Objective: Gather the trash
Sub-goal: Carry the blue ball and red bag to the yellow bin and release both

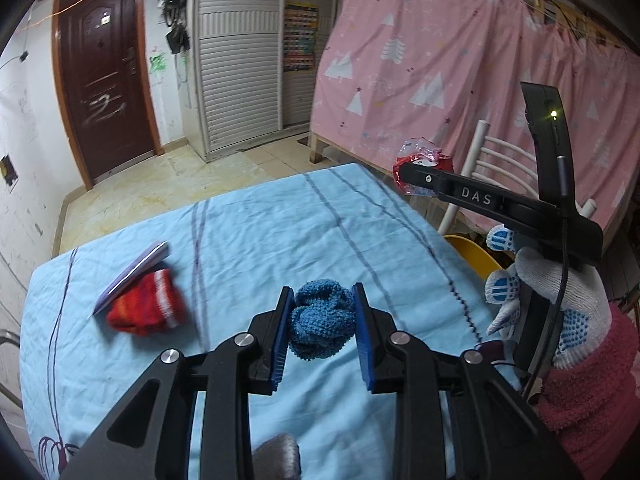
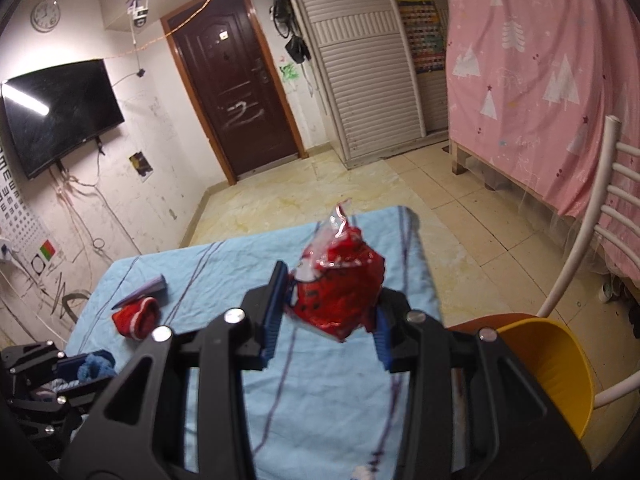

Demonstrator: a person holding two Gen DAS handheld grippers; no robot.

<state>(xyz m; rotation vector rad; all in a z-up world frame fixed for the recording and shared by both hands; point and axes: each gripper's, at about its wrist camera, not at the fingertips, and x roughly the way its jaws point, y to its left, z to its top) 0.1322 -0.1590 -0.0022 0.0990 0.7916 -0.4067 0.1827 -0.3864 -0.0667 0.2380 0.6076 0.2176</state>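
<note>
Between the blue pads of the left gripper (image 1: 323,326), at the middle of the left wrist view, sits a balled-up blue knitted sock (image 1: 322,322); the jaws stand narrow and press it from both sides, over the light blue striped cloth (image 1: 248,232) that covers the table. At 9 o'clock from that sock, well apart from it, a red striped sock (image 1: 147,309) lies on the cloth, touching a thin purple booklet (image 1: 132,274) that rests tilted at its 11 o'clock side. At 2 o'clock in the same view the right gripper (image 1: 416,180) reaches out sideways, held by a hand in a white dotted glove (image 1: 556,304).

From the right wrist view, the right gripper (image 2: 328,304) holds a crumpled red and clear plastic wrapper (image 2: 338,282), the piece of trash, with its jaws closed to a narrow gap around it. The wrapper is lifted clear of the cloth (image 2: 224,272) near the table's far right corner. At 4 o'clock from the wrapper, beside the table's edge, stands a yellow bin (image 2: 556,368), open at the top, just in front of a white slatted chair (image 2: 592,216). At 8 o'clock, low at the left edge, the left gripper (image 2: 60,364) shows with the blue sock (image 2: 96,364) in it. Beyond the table a pink tree-print curtain (image 2: 540,64) hangs at 2 o'clock and a dark brown door (image 2: 236,92) stands at 11 o'clock.
</note>
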